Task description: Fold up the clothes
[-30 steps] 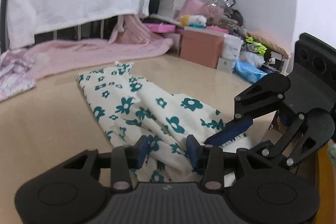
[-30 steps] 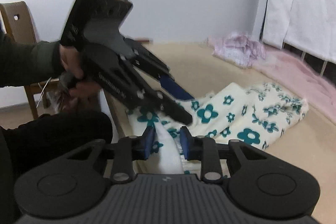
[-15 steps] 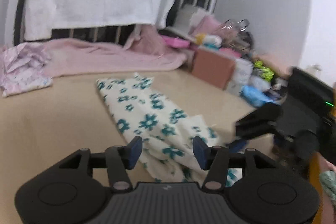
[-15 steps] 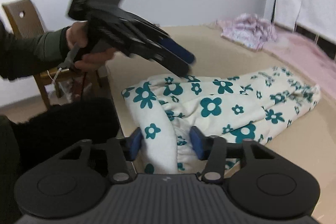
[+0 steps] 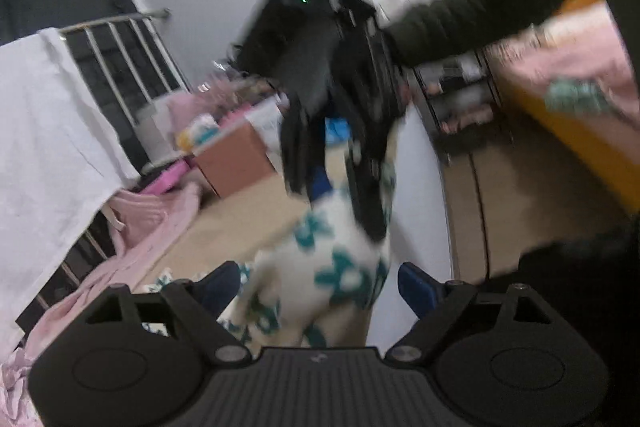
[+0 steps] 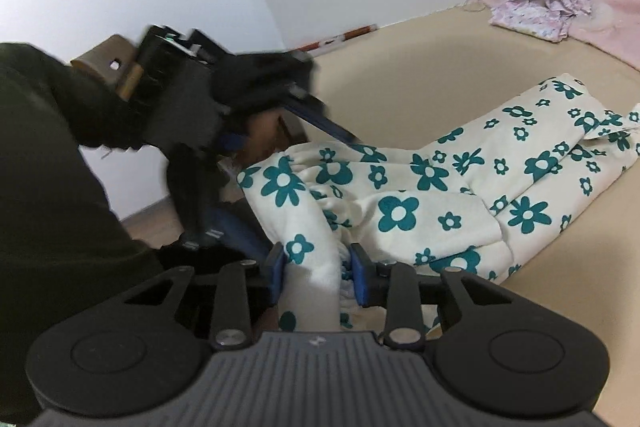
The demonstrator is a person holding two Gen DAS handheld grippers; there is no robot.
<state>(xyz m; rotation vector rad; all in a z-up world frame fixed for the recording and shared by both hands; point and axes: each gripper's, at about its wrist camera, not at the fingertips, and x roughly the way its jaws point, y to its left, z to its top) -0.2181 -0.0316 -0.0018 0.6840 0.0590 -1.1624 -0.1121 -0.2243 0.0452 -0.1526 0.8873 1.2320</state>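
Cream cloth with teal flowers (image 6: pixel 420 195) lies on the tan bed (image 6: pixel 400 67). The right gripper (image 6: pixel 319 277) pinches its near edge. The left gripper (image 5: pixel 319 283) hangs spread wide around a raised fold.

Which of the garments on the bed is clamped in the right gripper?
The cream garment with teal flowers, pinched by the right gripper; the crumpled lilac-print garment lies untouched far back.

Motion blur smears the right hand-held gripper (image 5: pixel 340 183) and shelf (image 5: pixel 456 103).
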